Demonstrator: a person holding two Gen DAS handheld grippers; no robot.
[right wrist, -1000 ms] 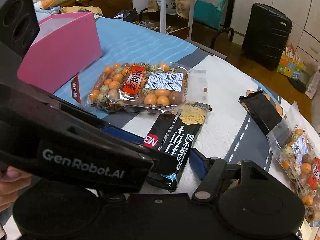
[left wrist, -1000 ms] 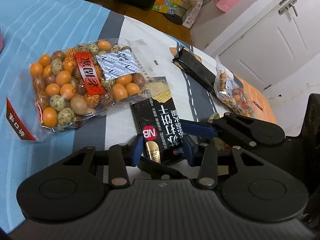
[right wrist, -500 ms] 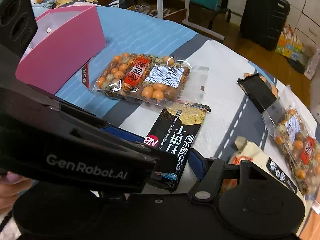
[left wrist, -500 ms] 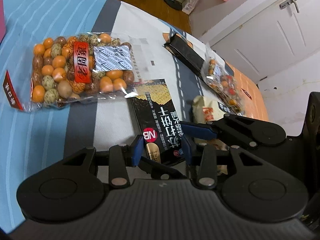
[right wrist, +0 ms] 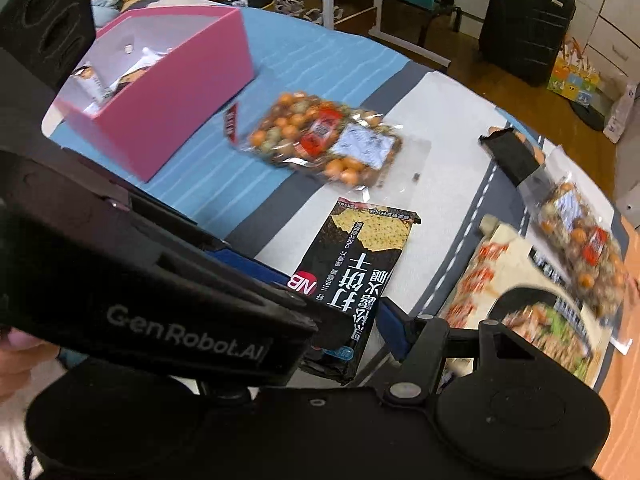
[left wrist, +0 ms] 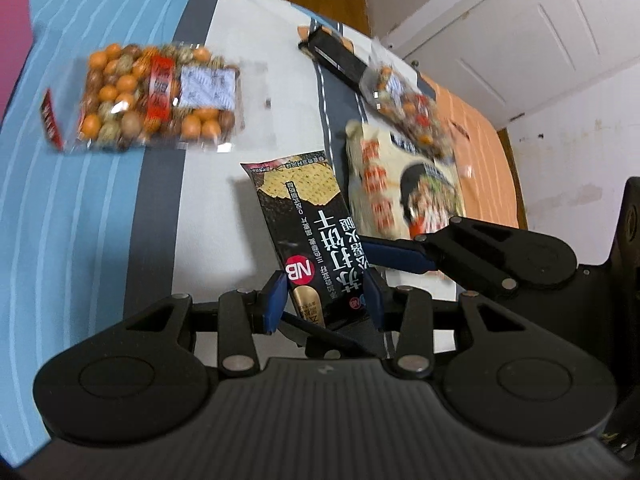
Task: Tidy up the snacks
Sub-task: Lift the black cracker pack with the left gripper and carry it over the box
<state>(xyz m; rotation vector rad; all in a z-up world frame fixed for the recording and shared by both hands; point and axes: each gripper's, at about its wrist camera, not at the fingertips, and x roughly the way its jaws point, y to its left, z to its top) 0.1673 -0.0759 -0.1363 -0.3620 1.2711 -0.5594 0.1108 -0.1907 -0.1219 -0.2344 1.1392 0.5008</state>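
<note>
A black cracker packet [left wrist: 316, 240] with white lettering hangs tilted above the table, casting a shadow on the cloth. My left gripper [left wrist: 325, 300] is shut on its near end, a blue pad against each side. My right gripper [right wrist: 320, 300] also clamps the cracker packet [right wrist: 360, 264] across its width; one of its blue fingers [left wrist: 400, 256] reaches in from the right in the left wrist view. The left gripper's black housing [right wrist: 160, 320] hides the right gripper's left finger. An open pink box [right wrist: 172, 112] with a few packets inside stands at the far left.
On the striped cloth lie a clear bag of orange and mottled nuts [left wrist: 156, 96], a second nut bag [left wrist: 404, 100], a cream printed bag [left wrist: 404, 188] and a black packet [left wrist: 336, 56]. A black suitcase [right wrist: 524, 20] stands on the floor beyond. A person's hand [right wrist: 16, 344] shows at the left edge.
Both grippers have risen with the cracker packet, which now hangs off the cloth. The cream bag has come into view and the pink box's inside now shows.
</note>
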